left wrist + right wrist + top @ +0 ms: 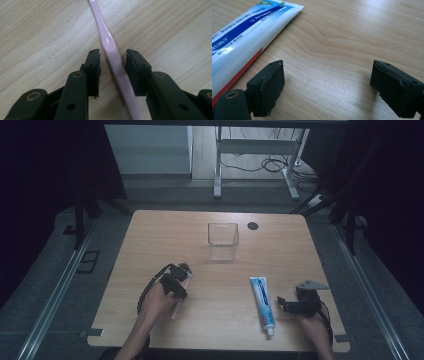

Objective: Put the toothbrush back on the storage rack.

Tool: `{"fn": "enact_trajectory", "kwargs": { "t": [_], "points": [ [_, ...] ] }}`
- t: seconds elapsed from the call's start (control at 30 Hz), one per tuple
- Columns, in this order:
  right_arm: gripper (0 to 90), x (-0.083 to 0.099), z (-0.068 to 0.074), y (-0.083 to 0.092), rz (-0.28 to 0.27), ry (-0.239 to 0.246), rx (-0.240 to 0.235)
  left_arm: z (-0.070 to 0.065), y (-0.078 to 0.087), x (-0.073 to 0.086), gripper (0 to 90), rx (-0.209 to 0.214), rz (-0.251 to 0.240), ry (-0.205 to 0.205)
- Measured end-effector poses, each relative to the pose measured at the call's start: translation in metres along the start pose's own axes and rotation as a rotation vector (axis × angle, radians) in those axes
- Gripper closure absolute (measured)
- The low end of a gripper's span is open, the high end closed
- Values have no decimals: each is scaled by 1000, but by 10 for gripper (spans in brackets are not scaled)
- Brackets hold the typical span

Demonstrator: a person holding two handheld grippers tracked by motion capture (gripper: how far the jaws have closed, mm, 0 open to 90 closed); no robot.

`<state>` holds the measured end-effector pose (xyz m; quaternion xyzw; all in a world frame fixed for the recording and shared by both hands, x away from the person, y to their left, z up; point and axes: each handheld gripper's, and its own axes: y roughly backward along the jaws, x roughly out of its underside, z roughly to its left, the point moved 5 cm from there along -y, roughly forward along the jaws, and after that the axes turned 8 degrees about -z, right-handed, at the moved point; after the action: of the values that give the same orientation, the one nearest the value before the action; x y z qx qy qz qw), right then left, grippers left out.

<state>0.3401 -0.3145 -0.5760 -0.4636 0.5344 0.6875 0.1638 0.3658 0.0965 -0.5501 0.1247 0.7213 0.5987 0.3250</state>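
Note:
A pink toothbrush [106,37] lies flat on the wooden table [150,245]. My left gripper [113,53] is open and straddles the ribbed handle, with a jaw on each side and a small gap to each. In the high view the left gripper [177,279] is at the table's left-middle, and the toothbrush end [175,312] sticks out by the hand. A blue and white toothpaste tube [262,302] lies at the front right, cap toward me. My right gripper [284,303] stands just right of it. Its jaws [328,64] are wide open over bare wood, with the toothpaste tube [239,37] at their left.
A clear square plastic cup [223,240] stands upright at the table's middle back. A small black round spot [253,225] lies to its right. Metal rails run along both sides of the table, and desk legs with cables stand beyond the far edge.

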Motion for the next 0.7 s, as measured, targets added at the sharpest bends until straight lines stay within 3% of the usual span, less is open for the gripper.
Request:
{"fn": "enact_trajectory", "kwargs": {
  "t": [0.2, 0.3, 0.37, 0.7],
  "points": [
    [118, 0, 0, 0, -2, 0, 0, 1, -2, -7, 705, -30, 49, -6],
    [118, 0, 0, 0, -1, 0, 0, 1, -2, -8, 712, -32, 59, -3],
    [118, 0, 0, 0, -1, 0, 0, 0, -3, -9, 765, -30, 63, -3],
    [118, 0, 0, 0, -1, 0, 0, 0, -3, -11, 787, -17, 88, -22]
  ]
}}
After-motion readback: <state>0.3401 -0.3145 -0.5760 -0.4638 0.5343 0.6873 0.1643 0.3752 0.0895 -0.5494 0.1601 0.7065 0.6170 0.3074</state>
